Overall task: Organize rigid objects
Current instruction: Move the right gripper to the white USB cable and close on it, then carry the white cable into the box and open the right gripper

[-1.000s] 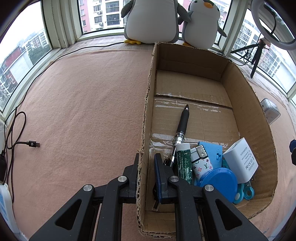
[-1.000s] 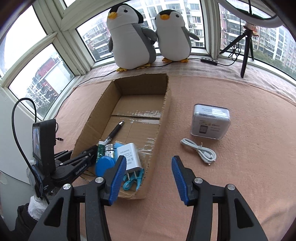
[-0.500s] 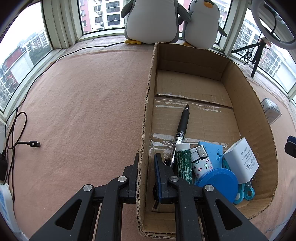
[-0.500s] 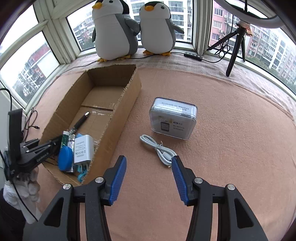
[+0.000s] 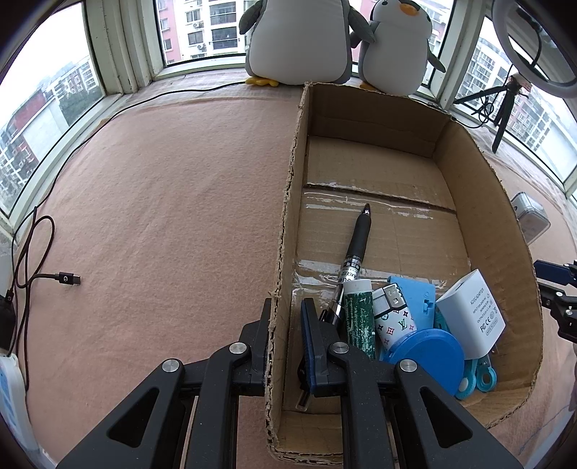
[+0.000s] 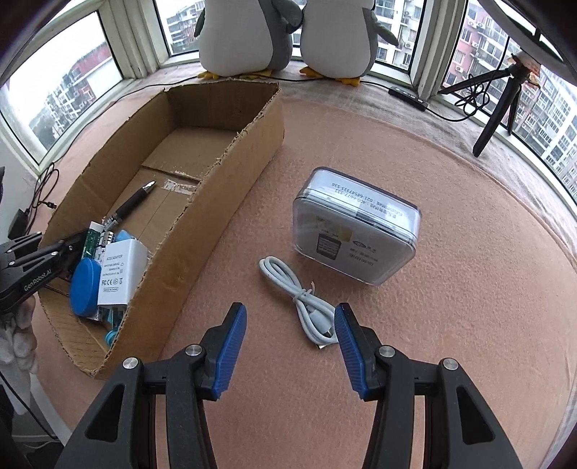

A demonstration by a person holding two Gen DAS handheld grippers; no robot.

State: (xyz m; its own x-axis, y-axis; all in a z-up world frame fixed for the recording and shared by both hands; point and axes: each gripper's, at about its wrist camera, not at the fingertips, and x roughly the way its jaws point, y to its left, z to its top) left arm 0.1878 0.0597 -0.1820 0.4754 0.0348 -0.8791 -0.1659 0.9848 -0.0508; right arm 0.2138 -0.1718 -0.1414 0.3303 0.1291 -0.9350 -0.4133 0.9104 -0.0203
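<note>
Left gripper (image 5: 286,317): its two jaws are closed on the left wall of the brown cardboard box (image 5: 285,231), one finger outside the wall and the blue-padded finger inside.
Right gripper (image 6: 290,326): its blue-padded jaws stand apart with nothing between the pads; it hangs over the pink felt worktop (image 6: 468,288), just above the near end of the cable.
Cardboard box: it is open at the top and lies on the left part of the worktop, its far end near the two plush penguins (image 6: 285,32) at the window edge.
Inside the box, near end: a black pen (image 5: 355,252), a green tube with a white cap (image 5: 357,317), a small patterned white lighter (image 5: 391,319), a white square power adapter (image 5: 472,314), a round blue lid (image 5: 427,351) and a light blue plastic piece (image 5: 414,296) lie close together.
Coiled white cable (image 6: 299,296): on the worktop, just right of the box, between the right gripper and the case.
Clear plastic square case (image 6: 357,223): on the middle of the worktop, just beyond the cable, apart from the box.
Black tripod (image 6: 497,104): at the far right edge.
Black USB cable (image 5: 39,267): at the left edge of the worktop.
</note>
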